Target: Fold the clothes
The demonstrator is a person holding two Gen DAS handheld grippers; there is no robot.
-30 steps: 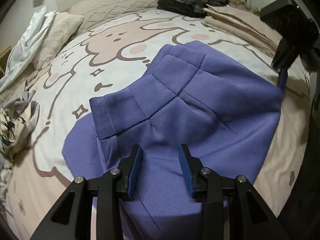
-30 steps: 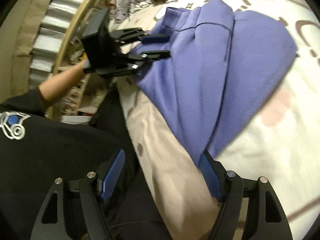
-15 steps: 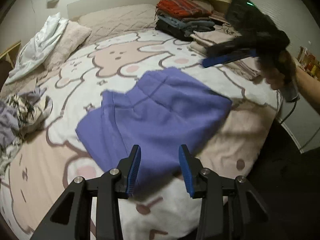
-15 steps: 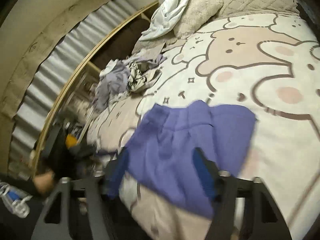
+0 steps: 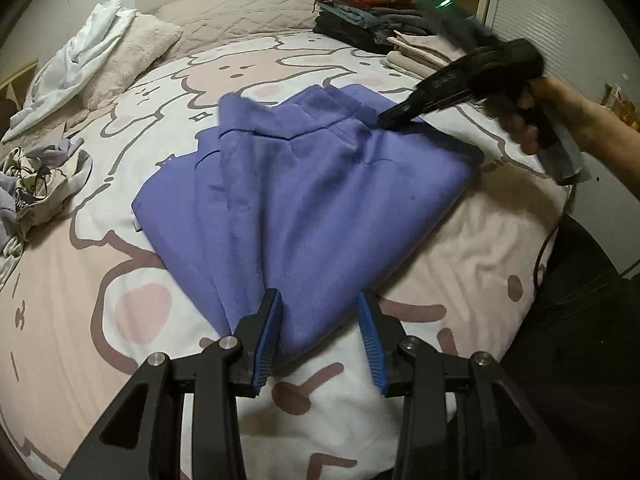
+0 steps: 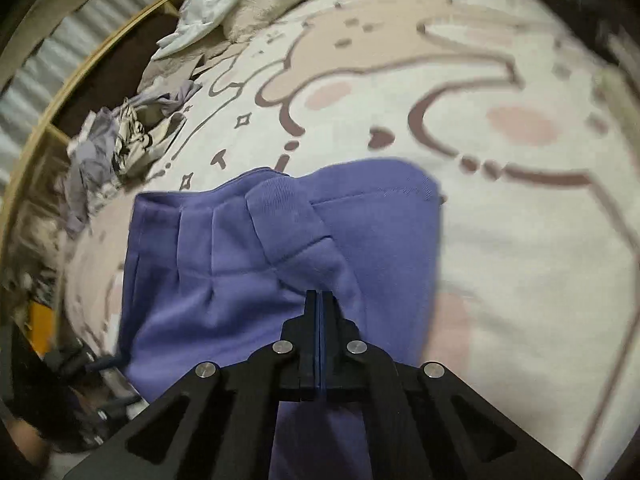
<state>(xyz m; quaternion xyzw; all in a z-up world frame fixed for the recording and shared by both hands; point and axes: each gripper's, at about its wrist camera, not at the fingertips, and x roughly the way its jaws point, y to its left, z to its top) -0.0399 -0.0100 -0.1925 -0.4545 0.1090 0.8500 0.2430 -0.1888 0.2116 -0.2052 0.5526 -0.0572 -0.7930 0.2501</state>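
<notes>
A purple garment lies partly folded on the bed, its waistband end toward the far side. My left gripper is open, its blue pads either side of the garment's near edge. My right gripper is shut with nothing visibly between its pads, its tips over the garment near the waistband fold. In the left wrist view the right gripper comes in from the right, blurred, tips at the garment's far right part.
The bed has a cartoon-print cover. A stack of folded clothes stands at the far right. Crumpled clothes lie at the left edge, pillows and a white garment at the head. The bed's edge drops off at right.
The right gripper has closed and swung down onto the garment's far part. The left gripper has come back to the garment's near edge, still open. The garment lies flatter.
</notes>
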